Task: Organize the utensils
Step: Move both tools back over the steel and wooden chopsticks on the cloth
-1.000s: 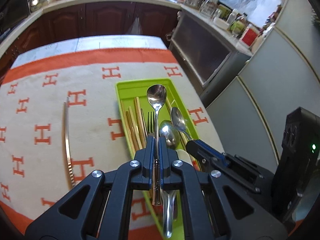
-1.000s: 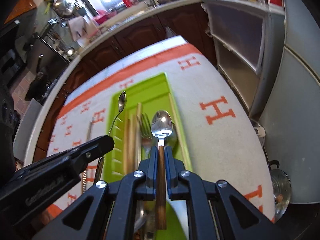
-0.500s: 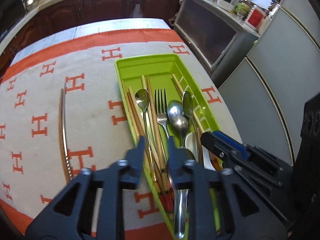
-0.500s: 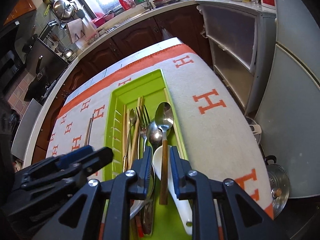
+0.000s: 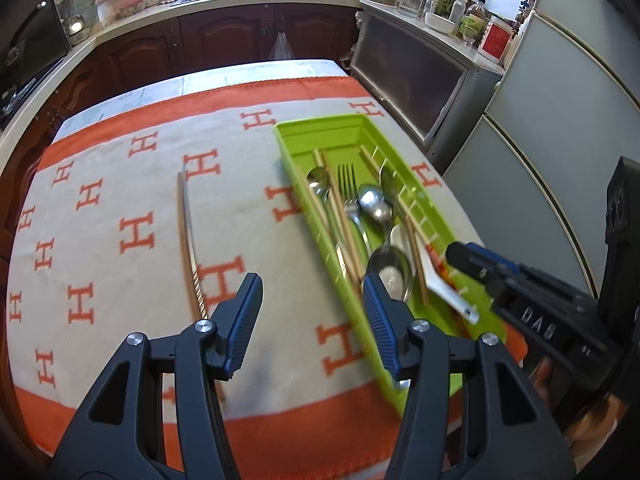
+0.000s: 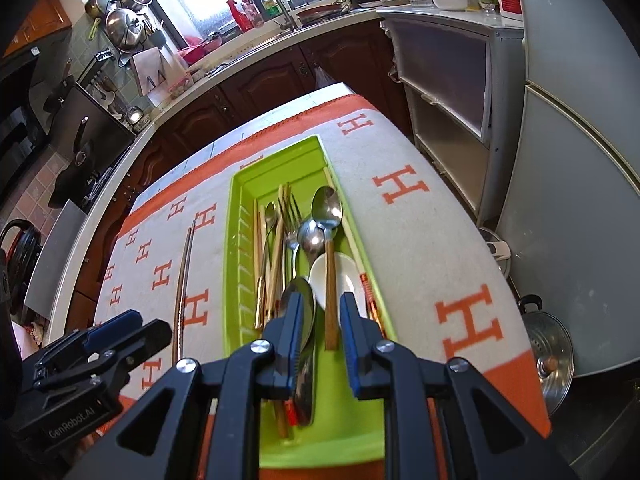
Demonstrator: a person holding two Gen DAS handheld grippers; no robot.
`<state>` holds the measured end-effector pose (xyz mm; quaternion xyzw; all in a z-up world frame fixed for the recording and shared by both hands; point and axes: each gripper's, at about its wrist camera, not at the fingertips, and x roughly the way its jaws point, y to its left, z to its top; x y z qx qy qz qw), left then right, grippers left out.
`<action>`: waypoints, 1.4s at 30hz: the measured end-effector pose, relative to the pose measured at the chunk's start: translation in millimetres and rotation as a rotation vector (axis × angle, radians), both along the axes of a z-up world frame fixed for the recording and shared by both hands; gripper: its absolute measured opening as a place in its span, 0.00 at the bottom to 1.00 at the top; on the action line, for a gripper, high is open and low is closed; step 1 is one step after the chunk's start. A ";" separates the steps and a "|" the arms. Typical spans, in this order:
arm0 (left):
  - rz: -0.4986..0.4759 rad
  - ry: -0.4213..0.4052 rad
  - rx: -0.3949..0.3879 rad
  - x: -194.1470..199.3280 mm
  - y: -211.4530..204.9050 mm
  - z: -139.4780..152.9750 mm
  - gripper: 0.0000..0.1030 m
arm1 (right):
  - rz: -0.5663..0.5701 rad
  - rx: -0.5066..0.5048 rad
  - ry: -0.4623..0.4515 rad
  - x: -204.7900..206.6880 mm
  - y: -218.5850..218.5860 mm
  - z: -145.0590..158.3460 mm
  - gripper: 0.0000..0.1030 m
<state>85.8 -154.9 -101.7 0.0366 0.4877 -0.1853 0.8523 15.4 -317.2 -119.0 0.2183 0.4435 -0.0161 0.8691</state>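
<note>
A lime green tray (image 5: 288,152) (image 6: 236,264) lies on the orange-and-white cloth and holds spoons, a fork (image 5: 347,184), chopsticks and a white ceramic spoon (image 6: 348,276). A wooden-handled spoon (image 6: 329,240) lies in the tray just ahead of my right gripper (image 6: 320,316), which is open and empty above the tray's near end. My left gripper (image 5: 312,312) is wide open and empty above the cloth, at the tray's left edge. A long gold knife (image 5: 188,236) (image 6: 185,276) lies on the cloth left of the tray.
The cloth (image 5: 120,200) covers a table whose right edge is close to a grey cabinet (image 5: 420,80) and fridge (image 5: 560,120). A steel pot (image 6: 552,368) sits on the floor at the right. Kitchen counters run along the back.
Both grippers let go of their spoons, which now lie in the tray. Both jaws opened, the left widely, and the left gripper pulled back and left over the cloth.
</note>
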 end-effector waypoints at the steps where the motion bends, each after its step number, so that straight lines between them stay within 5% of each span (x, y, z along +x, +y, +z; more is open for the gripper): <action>1: 0.001 -0.001 0.000 -3.8 5.0 0.6 0.48 | 0.001 -0.002 0.001 -2.6 2.1 0.6 0.18; 16: 0.107 -0.019 -0.054 -33.2 85.0 12.6 0.48 | 0.071 -0.026 0.006 -14.3 53.9 13.1 0.18; 26: 0.166 -0.065 -0.011 -42.1 121.5 10.5 0.48 | 0.209 -0.080 0.003 -0.8 113.5 22.0 0.18; 42: 0.272 -0.025 0.032 -10.9 160.6 -22.1 0.48 | 0.339 -0.092 0.060 53.6 171.1 -0.2 0.18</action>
